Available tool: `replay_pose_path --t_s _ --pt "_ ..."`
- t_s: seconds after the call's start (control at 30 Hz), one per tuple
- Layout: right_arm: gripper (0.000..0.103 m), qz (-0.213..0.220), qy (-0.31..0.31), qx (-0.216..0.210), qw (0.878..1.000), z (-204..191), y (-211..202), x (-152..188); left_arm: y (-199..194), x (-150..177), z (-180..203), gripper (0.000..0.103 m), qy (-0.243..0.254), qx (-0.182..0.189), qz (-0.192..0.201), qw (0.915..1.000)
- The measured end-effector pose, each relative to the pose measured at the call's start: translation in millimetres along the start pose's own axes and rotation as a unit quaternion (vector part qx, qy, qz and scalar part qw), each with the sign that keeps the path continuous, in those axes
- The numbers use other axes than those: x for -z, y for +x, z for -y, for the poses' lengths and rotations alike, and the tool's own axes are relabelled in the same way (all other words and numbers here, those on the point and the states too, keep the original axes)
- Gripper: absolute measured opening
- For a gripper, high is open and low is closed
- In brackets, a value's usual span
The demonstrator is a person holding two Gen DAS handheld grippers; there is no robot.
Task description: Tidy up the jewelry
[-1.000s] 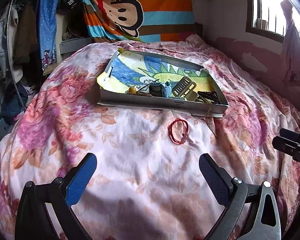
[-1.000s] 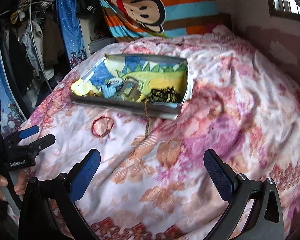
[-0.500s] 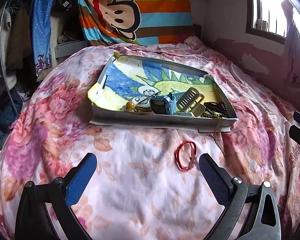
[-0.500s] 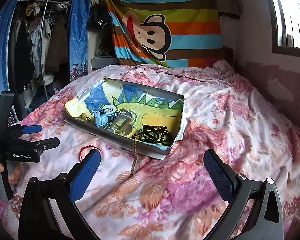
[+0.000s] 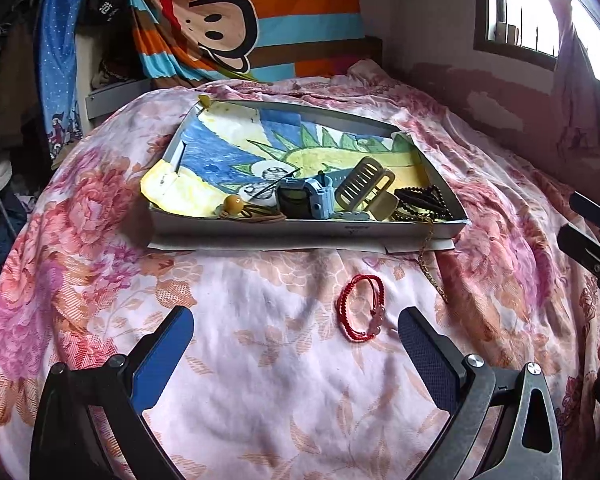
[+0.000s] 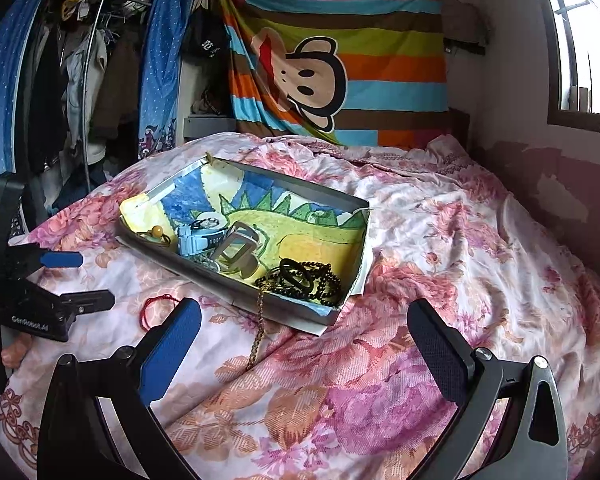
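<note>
Red bracelet and trailing gold chain lie on the bedspread outside the tray, which already holds beads, while both grippers, left gripper and right gripper, hover wide open, empty.

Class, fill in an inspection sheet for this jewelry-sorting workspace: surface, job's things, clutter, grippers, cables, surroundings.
Surface: floral pink bedspread, rumpled.
Job's things: shallow grey tray holds a blue watch, olive hair claw, black bead strands, amber-bead hair tie; gold chain hangs over its rim; red cord bracelet lies on the bedspread.
Clutter: nothing seen.
Grippers: left gripper and right gripper open, empty.
Cables: nothing seen.
Surroundings: striped monkey cloth, hanging clothes, window.
</note>
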State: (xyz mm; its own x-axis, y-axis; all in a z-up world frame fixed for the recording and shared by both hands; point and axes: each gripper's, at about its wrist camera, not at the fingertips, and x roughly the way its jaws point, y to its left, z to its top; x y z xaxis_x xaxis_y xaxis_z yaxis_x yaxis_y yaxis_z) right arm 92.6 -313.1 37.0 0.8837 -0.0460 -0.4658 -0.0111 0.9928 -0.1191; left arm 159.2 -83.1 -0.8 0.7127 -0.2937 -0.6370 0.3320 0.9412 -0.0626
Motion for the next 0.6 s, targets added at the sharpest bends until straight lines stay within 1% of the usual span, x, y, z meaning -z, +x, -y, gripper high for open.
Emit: replay_pose_path --t_s 0.2,0.3,0.37,0.43,0.5,0.53,0.57,0.6 --pt "0.101 -0.032 0.019 -0.009 0.999 4.4 22.5 8.4 3.1 2.0 2.0 0.103 0.003 0.009 -0.006 0.9999" --pt "0.101 -0.047 0.028 -0.015 0.998 3.7 33.5 13.3 7.4 1.9 5.1 0.102 0.004 0.023 -0.011 0.9997" --pt "0.101 -0.057 0.033 -0.025 0.998 3.5 43.2 16.1 12.4 1.7 7.9 0.098 0.006 0.033 -0.019 0.9993" --pt "0.101 -0.063 0.039 -0.037 0.997 2.8 50.7 17.6 18.8 1.7 10.2 0.088 0.009 0.041 -0.031 0.9986" --pt "0.099 -0.071 0.046 -0.056 0.995 3.0 61.4 18.7 25.8 1.9 10.7 0.082 0.008 0.048 -0.044 0.9978" --pt "0.096 -0.077 0.051 -0.072 0.993 3.0 68.2 19.4 28.5 1.9 10.6 0.077 0.007 0.051 -0.049 0.9975" --pt "0.089 -0.084 0.054 -0.084 0.991 2.5 75.0 20.3 32.2 2.0 9.9 0.075 0.004 0.053 -0.056 0.997" --pt "0.084 -0.09 0.056 -0.094 0.99 1.5 80.6 21.3 35.7 2.0 9.0 0.07 0.001 0.055 -0.062 0.9965"
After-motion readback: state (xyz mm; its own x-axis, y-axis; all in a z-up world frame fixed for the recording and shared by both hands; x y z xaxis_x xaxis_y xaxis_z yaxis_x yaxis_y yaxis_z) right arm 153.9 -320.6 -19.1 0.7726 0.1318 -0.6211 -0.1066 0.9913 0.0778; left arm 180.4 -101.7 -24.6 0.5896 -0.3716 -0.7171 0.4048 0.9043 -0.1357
